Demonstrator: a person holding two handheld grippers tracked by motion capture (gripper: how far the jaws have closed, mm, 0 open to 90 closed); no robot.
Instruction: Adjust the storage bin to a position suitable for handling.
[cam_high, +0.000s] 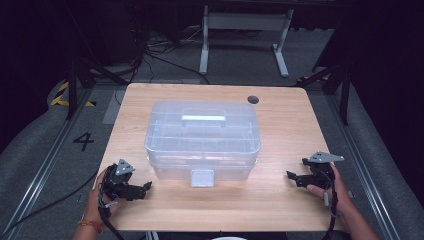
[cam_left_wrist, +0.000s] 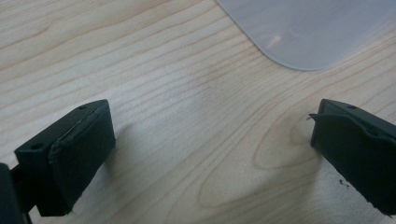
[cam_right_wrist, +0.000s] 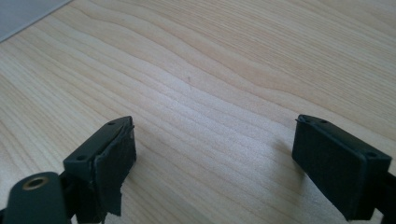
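Centrally on the pale wooden bench (cam_high: 280, 200) sits a clear, rectangular plastic storage box (cam_high: 202, 137) with a flat lid, a moulded carry handle (cam_high: 203, 118) on top and a frosted front latch (cam_high: 202, 177) facing the person. The latch lies flat against the front wall, so the box looks closed.

A person's two hands rest at the near edge, one on each side of the box. The left hand-held gripper (cam_high: 145, 187) lies near the box's front left corner, its black jaws pointing inward toward the latch. In the left gripper view its jaws stand wide apart and released over bare wood, nothing between them, with a rounded corner of the box (cam_left_wrist: 308, 32) just ahead.

The right hand-held gripper (cam_high: 295, 177) rests well apart from the box's right end, also angled inward. In the right gripper view its jaws are likewise spread and empty above the wood grain, a sliver of the box (cam_right_wrist: 23, 14) at the upper left.

Both tools seem parked symmetrically, open and ready, probably so that either can reach the front latch or steady the box.
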